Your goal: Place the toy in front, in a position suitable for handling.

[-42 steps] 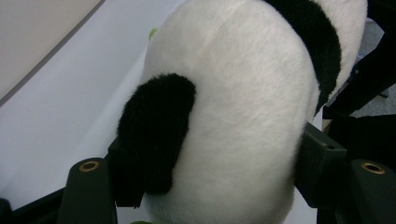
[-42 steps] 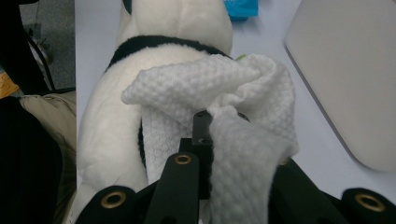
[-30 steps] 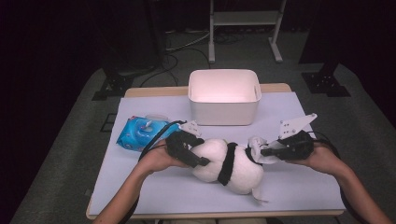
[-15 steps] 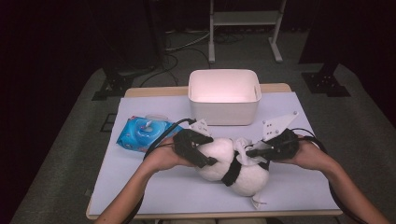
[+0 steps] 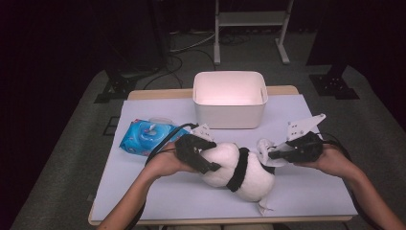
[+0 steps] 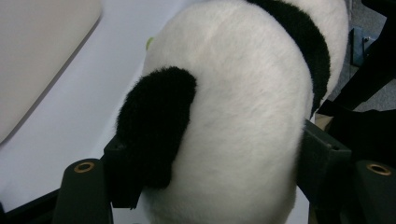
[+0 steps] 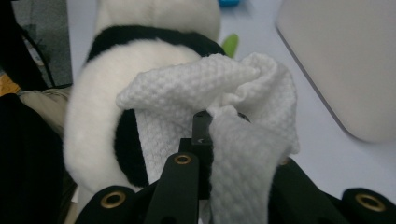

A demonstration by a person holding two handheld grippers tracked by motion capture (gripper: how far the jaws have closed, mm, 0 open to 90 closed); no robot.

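A white-covered table [image 5: 143,191] is seen from above, with a white rectangular bin [image 5: 230,98] standing at its far middle and a blue packet of wet wipes [image 5: 146,136] lying at its left. At the near middle a plush panda [image 5: 237,170] is laid on its side, its long axis running from the left toward the near right, between the two hands. The left claw [image 5: 203,155] is set around the panda's head end, the soft white fur and a black ear being pinched between its jaws in the left gripper view. The right claw [image 5: 277,154] is clenched on a crumpled white wipe [image 7: 219,107], which is held against the panda's right flank, beside its black band. A wiping stroke along the body, toward the left claw, appears to be what is called for next.
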